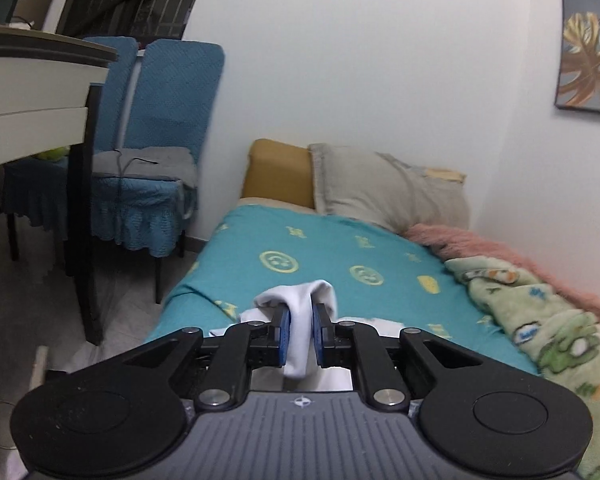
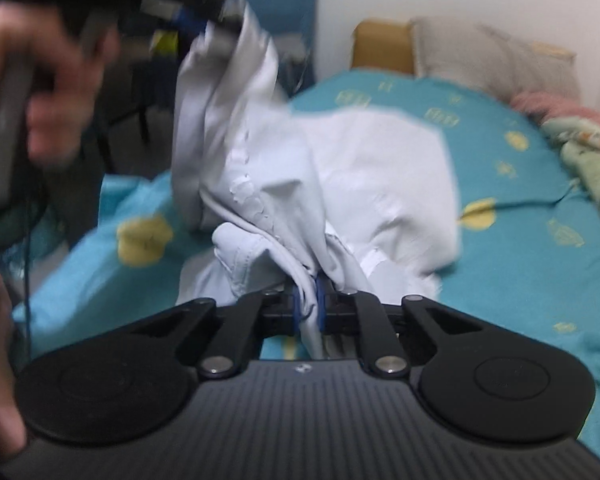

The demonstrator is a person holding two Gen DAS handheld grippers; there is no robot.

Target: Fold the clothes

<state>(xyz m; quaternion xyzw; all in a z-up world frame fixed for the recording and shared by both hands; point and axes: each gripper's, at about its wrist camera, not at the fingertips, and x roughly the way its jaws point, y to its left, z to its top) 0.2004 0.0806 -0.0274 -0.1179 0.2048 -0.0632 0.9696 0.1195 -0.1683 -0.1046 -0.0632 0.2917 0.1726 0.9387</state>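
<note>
Left gripper (image 1: 300, 334): clamped on white garment (image 2: 380, 168), lower centre.
Right gripper (image 2: 309, 306): pinched a bunched fold.
Risk: thin bunched fabric could slip, dropping crumpled onto the bed (image 2: 540, 264).

The bed (image 1: 340, 248) is the landmark. Its teal middle lies bare beyond the white garment (image 2: 364, 168), from there up to the pillow (image 1: 384, 188) at the head: open room across that stretch. Along the bed's wall side a green blanket (image 1: 540, 320) and a pink furry throw (image 1: 500, 248) are heaped, narrowing the way there; the wall stands right behind them. Off the bed's open side, a strip of floor (image 1: 132, 312) runs free, then two blue-covered chairs (image 1: 160, 152) and a table (image 1: 40, 92) close it in. Above the near end of the bed, the raised part of the garment and a hand (image 2: 52, 92) crowd the air.
</note>
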